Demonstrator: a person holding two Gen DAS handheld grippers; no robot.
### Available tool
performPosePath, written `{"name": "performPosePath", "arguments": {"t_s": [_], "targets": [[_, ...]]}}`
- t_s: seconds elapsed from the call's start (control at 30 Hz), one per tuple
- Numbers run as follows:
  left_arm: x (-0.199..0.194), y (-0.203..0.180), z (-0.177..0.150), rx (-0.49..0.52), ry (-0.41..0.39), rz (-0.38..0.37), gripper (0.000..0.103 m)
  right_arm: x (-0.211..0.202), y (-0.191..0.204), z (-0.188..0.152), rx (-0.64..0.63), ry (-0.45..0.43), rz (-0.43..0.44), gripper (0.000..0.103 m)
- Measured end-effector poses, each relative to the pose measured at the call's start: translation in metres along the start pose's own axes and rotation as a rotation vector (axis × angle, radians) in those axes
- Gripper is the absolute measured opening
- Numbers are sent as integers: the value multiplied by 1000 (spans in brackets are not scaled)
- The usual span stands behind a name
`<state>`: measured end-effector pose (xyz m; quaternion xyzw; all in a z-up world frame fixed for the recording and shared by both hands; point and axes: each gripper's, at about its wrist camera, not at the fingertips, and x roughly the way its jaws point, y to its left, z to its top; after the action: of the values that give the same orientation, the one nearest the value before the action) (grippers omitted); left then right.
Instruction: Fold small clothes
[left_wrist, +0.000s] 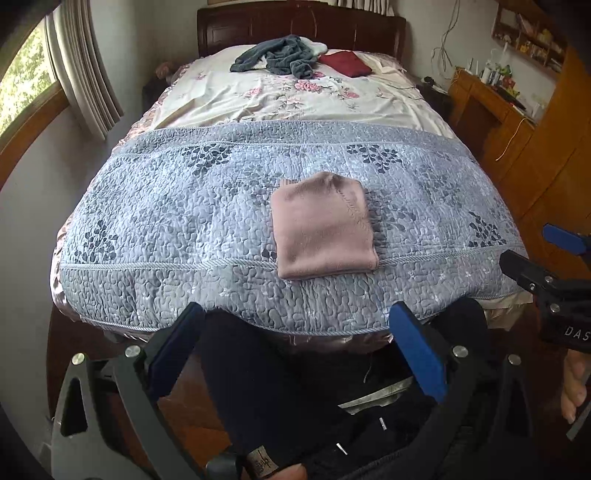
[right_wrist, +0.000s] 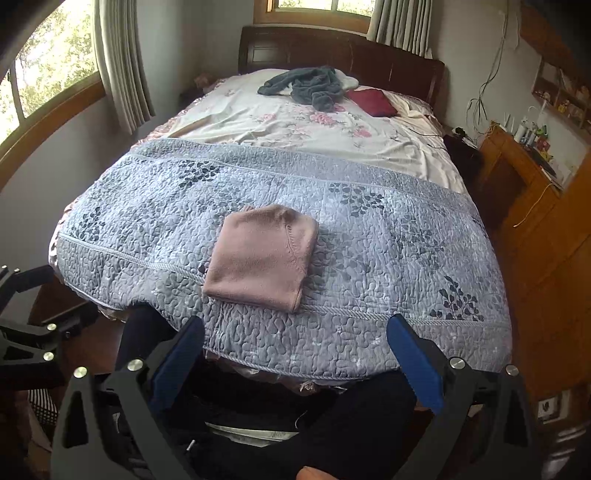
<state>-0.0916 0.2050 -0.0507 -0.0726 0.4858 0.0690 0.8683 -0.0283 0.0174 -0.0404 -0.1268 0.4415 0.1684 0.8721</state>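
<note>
A pink garment (left_wrist: 322, 226) (right_wrist: 262, 256) lies folded into a neat rectangle on the blue-grey quilt (left_wrist: 184, 229) (right_wrist: 388, 258), near the foot of the bed. My left gripper (left_wrist: 295, 332) is open, held back over the bed's foot edge with nothing between its blue pads. My right gripper (right_wrist: 295, 339) is open too, also short of the garment and empty. In the left wrist view the right gripper (left_wrist: 532, 254) shows at the right edge. A crumpled grey-blue garment (left_wrist: 280, 57) (right_wrist: 310, 86) and a dark red cloth (left_wrist: 345, 62) (right_wrist: 371, 101) lie near the headboard.
A floral sheet (left_wrist: 280, 99) (right_wrist: 314, 129) covers the bed's far half. A wooden desk with clutter (left_wrist: 491, 96) (right_wrist: 517, 162) stands right of the bed, windows with curtains (left_wrist: 85, 62) (right_wrist: 122, 62) on the left. A person's dark-clothed legs (left_wrist: 277, 387) are below the grippers.
</note>
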Motion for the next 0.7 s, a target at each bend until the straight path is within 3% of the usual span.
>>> {"name": "performPosePath", "arguments": {"t_s": [0.7], "targets": [[8,5,10,-9,11,-3,99,10,-5,8,8,-12,5,99]]}}
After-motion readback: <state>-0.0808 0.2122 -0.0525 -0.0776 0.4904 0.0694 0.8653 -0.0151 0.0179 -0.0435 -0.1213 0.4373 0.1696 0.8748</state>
